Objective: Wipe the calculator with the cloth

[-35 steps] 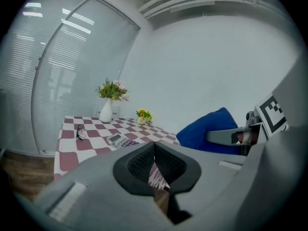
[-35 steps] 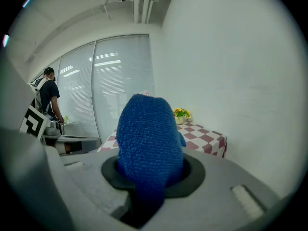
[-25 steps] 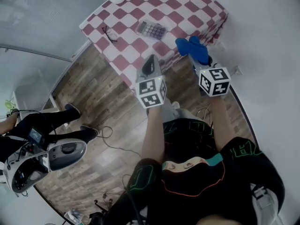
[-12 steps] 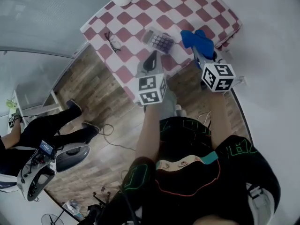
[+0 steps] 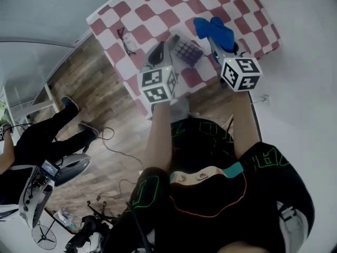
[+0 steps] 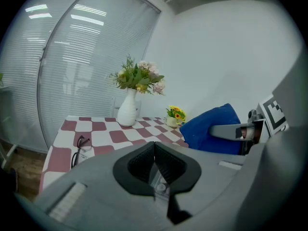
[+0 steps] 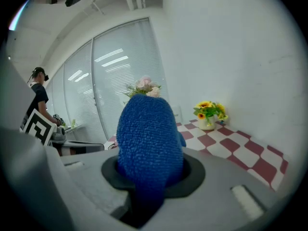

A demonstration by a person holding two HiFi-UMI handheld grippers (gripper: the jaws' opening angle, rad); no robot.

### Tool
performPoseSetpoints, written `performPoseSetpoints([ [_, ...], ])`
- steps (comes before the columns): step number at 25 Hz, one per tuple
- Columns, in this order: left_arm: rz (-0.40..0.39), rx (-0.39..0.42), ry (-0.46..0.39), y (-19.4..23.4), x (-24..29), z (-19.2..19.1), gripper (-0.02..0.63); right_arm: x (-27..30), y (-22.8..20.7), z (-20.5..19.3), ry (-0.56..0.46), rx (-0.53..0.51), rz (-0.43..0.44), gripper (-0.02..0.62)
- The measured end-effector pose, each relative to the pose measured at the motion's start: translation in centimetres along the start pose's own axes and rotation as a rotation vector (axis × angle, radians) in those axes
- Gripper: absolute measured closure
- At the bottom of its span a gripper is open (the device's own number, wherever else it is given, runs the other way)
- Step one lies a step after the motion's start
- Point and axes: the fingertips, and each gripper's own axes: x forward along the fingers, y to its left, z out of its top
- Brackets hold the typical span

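The calculator (image 5: 187, 50) lies on the red-and-white checked table (image 5: 152, 12), between my two grippers. My right gripper (image 5: 217, 45) is shut on a blue cloth (image 5: 214, 28), which bunches up over the table just right of the calculator. In the right gripper view the cloth (image 7: 147, 138) fills the space between the jaws. My left gripper (image 5: 156, 57) hovers just left of the calculator, its jaws shut with nothing in them (image 6: 155, 166). The left gripper view shows the blue cloth (image 6: 211, 129) off to the right.
Black glasses (image 5: 125, 38) lie on the table's left part. A white vase (image 6: 127, 109) with flowers and a small sunflower pot (image 6: 174, 117) stand at the far side. A person's legs (image 5: 50, 136) and gear sit on the wooden floor to the left.
Both grippers have moved forward over the table. The blue cloth now sits beside the calculator, and the left gripper has come up to the calculator's left side.
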Motion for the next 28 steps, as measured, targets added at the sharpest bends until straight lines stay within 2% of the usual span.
performPoseSetpoints([
  [5,0.072,-0.057,-0.012,2.6,0.5,0.9,0.595,3.7,2.7,1.3,0.044,-0.093,0.121,0.482],
  [14,0.249,-0.139,0.000,5.2,-1.0,-0.9,0.595,10.2,6.4,0.0,0.118,-0.269,0.371,0.482],
  [20,0.403,-0.191,-0.021,5.0,-3.1,-1.9,0.595,11.8,10.9,-2.3,0.141,-0.604,0.618,0.482],
  [28,0.535,-0.259,-0.020,3.8,-4.3,-4.6,0.595,11.8,13.2,-6.2,0.124,-0.994,0.822,0.482],
])
